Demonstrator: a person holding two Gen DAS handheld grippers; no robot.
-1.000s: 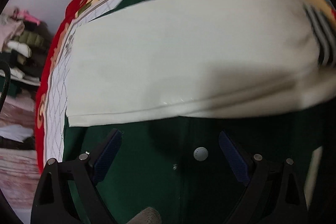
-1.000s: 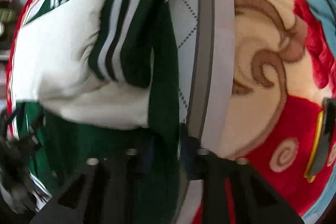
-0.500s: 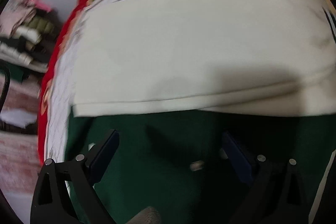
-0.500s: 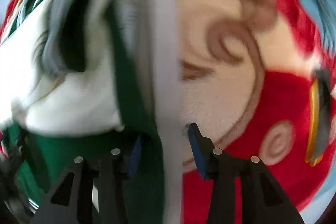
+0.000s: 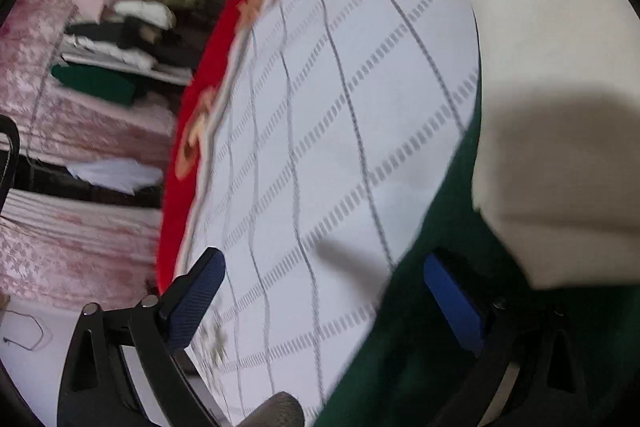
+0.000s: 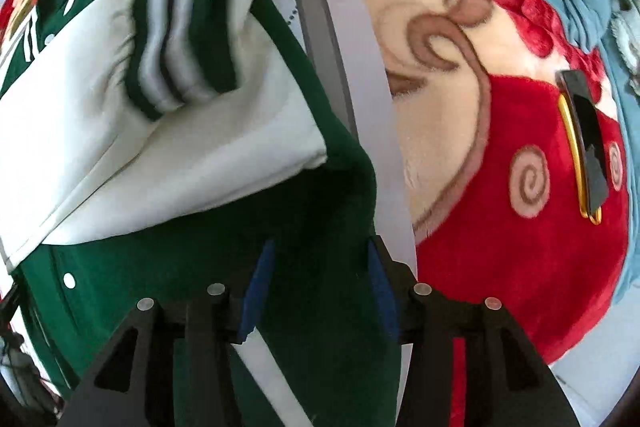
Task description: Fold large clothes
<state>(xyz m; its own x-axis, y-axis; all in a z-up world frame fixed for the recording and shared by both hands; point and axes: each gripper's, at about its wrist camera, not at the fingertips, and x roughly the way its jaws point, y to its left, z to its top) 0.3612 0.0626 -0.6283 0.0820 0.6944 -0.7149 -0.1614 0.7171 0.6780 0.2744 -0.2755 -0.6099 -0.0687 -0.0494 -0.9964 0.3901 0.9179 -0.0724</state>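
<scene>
- Left gripper (image 5: 322,291): jaws spread wide, nothing between the blue pads; the left pad (image 5: 196,297) sits over the quilted sheet, the right pad over the green cloth
- Right gripper (image 6: 318,291): jaws at a narrow gap with a fold of the green jacket body between the blue pads (image 6: 256,291); cloth fills the gap, but whether the pads press it cannot be told
- Jacket (image 6: 168,291): dark green body with cream sleeves, lying on the bed; in the right wrist view it takes up the left half of the frame, from 7 o'clock up to 11 o'clock
- Cream sleeve (image 6: 192,155): folded across the green body, its green-and-white striped cuff (image 6: 184,35) at about 10 o'clock of the right gripper
- One white snap button (image 6: 69,281) shows on the green front at 9 o'clock in the right wrist view
- In the left wrist view the jacket fills the 2 to 5 o'clock sector: cream sleeve above, green body below, touching the right pad
- Quilted sheet (image 5: 320,107): white with grey grid lines, under the jacket, running from 6 to 12 o'clock in the left wrist view
- Red blanket (image 6: 532,247): plush, with cream and brown swirls, at 3 o'clock of the right gripper; a dark flat object with a gold edge (image 6: 586,143) lies on it
- Stack of folded clothes (image 5: 132,35) at 10 o'clock in the left wrist view, well apart from the bed; image is blurred there
</scene>
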